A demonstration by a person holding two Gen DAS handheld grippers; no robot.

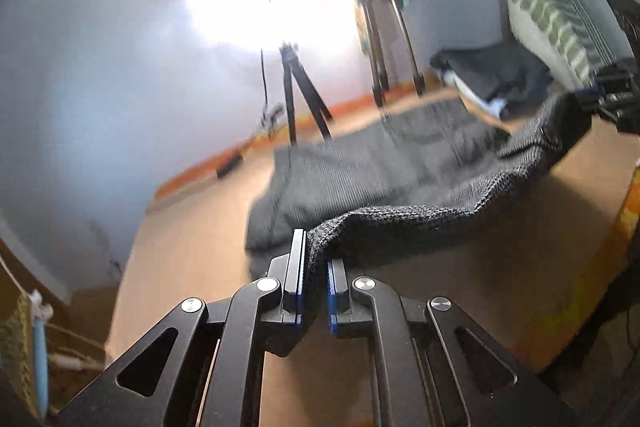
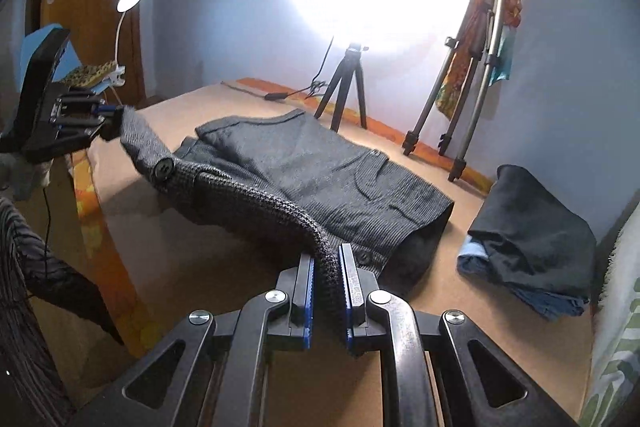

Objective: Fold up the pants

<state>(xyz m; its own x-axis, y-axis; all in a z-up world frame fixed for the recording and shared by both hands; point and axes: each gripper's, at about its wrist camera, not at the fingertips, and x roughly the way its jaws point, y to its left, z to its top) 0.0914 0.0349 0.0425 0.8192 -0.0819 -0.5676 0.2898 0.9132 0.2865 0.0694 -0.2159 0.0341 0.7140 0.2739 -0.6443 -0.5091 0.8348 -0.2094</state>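
Dark grey pants [image 2: 320, 167] lie partly folded on the tan bed surface [image 2: 200, 259]. Their waistband with a black button [image 2: 162, 169] is lifted and stretched between both grippers. My left gripper [image 1: 317, 267] is shut on one end of the waistband [image 1: 400, 223]; it also shows in the right wrist view [image 2: 108, 117] at the left. My right gripper [image 2: 326, 275] is shut on the other end; it shows in the left wrist view [image 1: 592, 97] at the far right. The left wrist view is motion-blurred.
A small tripod with a bright light [image 2: 348, 83] and a tall tripod [image 2: 472, 67] stand at the bed's far edge. A pile of folded dark clothes [image 2: 528, 239] lies to the right, beside a striped pillow [image 1: 552, 15]. A clip lamp [image 2: 128, 11] is at the left.
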